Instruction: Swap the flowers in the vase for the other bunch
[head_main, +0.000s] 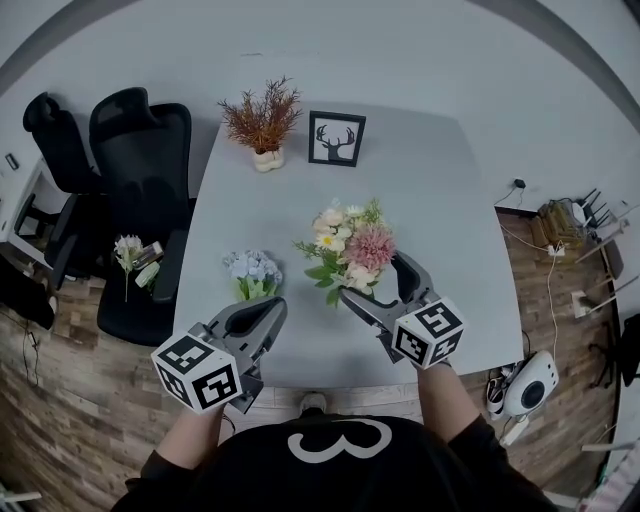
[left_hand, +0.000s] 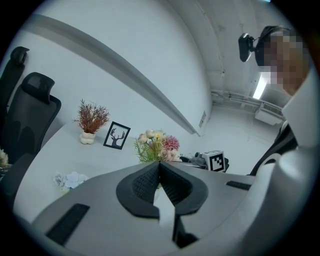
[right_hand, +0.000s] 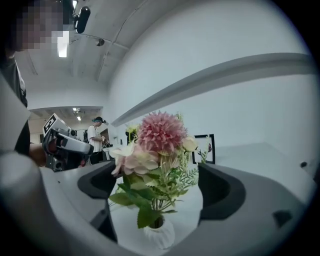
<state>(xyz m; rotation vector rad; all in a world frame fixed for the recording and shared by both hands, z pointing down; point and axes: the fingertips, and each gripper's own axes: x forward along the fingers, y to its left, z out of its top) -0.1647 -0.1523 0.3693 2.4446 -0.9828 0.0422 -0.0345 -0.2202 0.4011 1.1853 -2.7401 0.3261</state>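
Smooth pale grey tabletop (head_main: 450, 200): matt, laminate look, only soft reflections.
Brown plank floor (head_main: 60, 400): wood grain, low sheen.
Two black office chairs (head_main: 140, 150): padded upholstery, slight sheen; can't tell cloth from leatherette.
Left gripper (left_hand: 160, 165) and right gripper (right_hand: 160, 190): grey matt moulded plastic shells.
Black jaw pads (left_hand: 142, 187): rubbery, fine ribbed texture.
White marker cube (head_main: 197, 372): matt faces, black printed squares.
Small white ribbed vase (right_hand: 159, 235): matt, ceramic-looking.
Pink pompom bloom (right_hand: 161, 132): dense fine petals, matt, fabric-like.
Black-framed deer print (head_main: 336, 138): flat white paper, smooth frame.
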